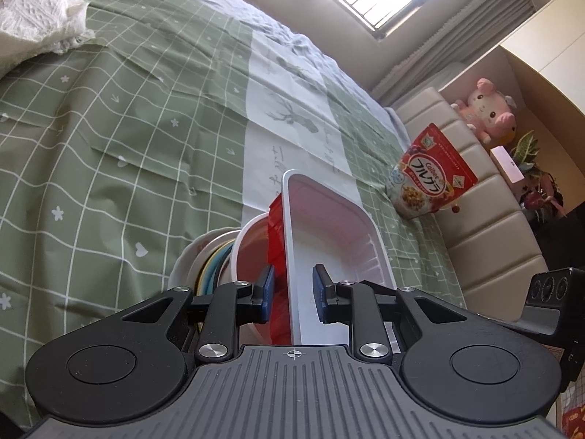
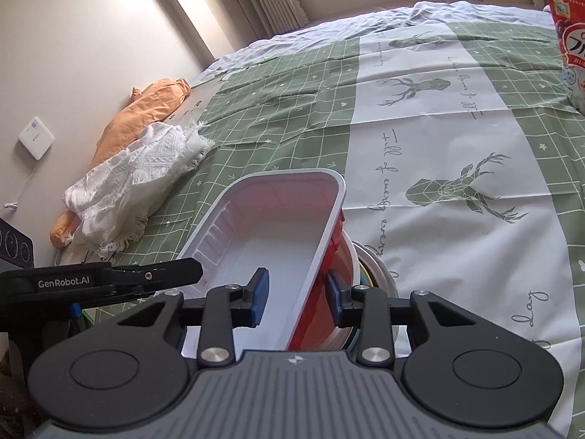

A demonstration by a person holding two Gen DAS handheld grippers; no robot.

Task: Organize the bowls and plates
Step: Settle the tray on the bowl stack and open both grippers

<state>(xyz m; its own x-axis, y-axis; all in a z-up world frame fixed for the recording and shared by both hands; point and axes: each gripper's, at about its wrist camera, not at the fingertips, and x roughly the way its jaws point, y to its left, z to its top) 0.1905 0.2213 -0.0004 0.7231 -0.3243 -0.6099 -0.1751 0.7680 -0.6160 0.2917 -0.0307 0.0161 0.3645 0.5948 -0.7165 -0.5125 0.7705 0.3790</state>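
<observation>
While each hand-held gripper clamps one rim, the rectangular tray (image 1: 329,241) sits tilted atop stacked bowls (image 1: 215,259).

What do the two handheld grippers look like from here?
Both match: the left gripper and right gripper have black linkage arms with silver pivot screws, round black side discs, a ribbed grey body and blue finger pads. White "GenRobot.AI" lettering marks the left one's side.

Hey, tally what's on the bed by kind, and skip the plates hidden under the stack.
Rectangular tray: 1
Round red bowl: 1
Cereal bag: 1
Cloths: 2, white cloth and orange cloth
Total: 5
</observation>
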